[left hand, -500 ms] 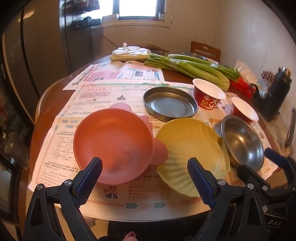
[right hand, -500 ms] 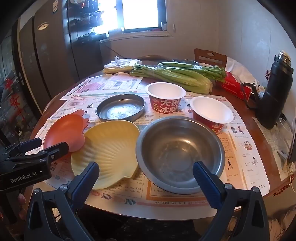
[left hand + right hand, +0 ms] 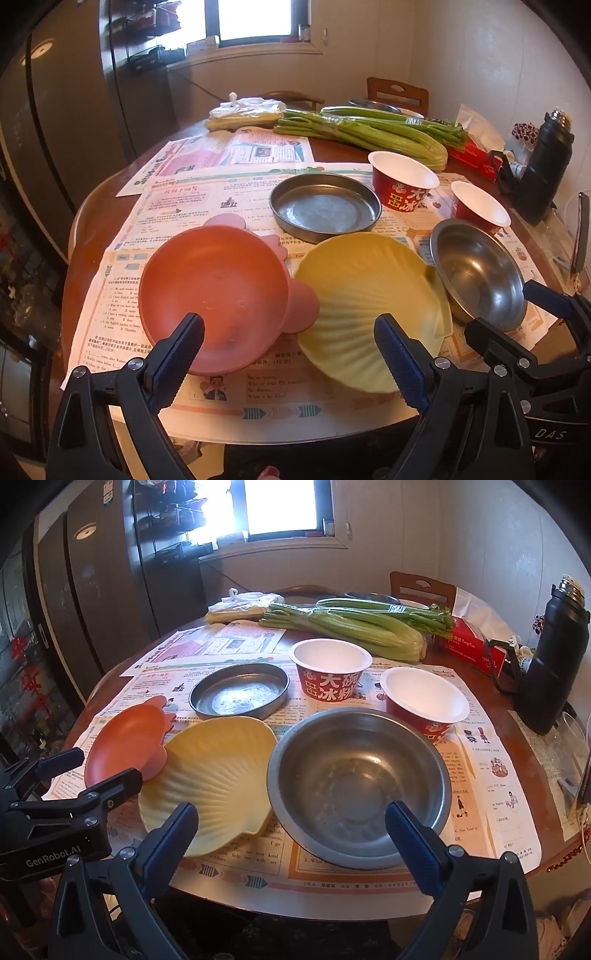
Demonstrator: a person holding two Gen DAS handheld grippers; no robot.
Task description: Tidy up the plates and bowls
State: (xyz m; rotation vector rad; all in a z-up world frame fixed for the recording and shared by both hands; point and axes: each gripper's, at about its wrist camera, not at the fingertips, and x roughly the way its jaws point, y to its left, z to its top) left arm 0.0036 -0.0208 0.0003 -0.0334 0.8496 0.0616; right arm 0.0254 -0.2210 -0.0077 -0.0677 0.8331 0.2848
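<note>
Nothing is stacked yet: both the left gripper (image 3: pixel 288 354) and right gripper (image 3: pixel 291 834) hang spread and empty at the table's near edge, where the pink plate (image 3: pixel 214 295), yellow shell plate (image 3: pixel 369 306) and steel bowl (image 3: pixel 354 786) lie apart.

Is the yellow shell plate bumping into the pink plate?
Touching. In the left wrist view, the pink plate's ear lies over the yellow plate's rim, no gap between them.

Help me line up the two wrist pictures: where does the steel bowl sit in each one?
Left wrist: the steel bowl is at mid right, just right of the yellow shell plate.
Right wrist: the steel bowl is low centre, between the fingers of the right gripper.
Shared landmark: the flat metal pan, behind the shell plate in both.
</note>
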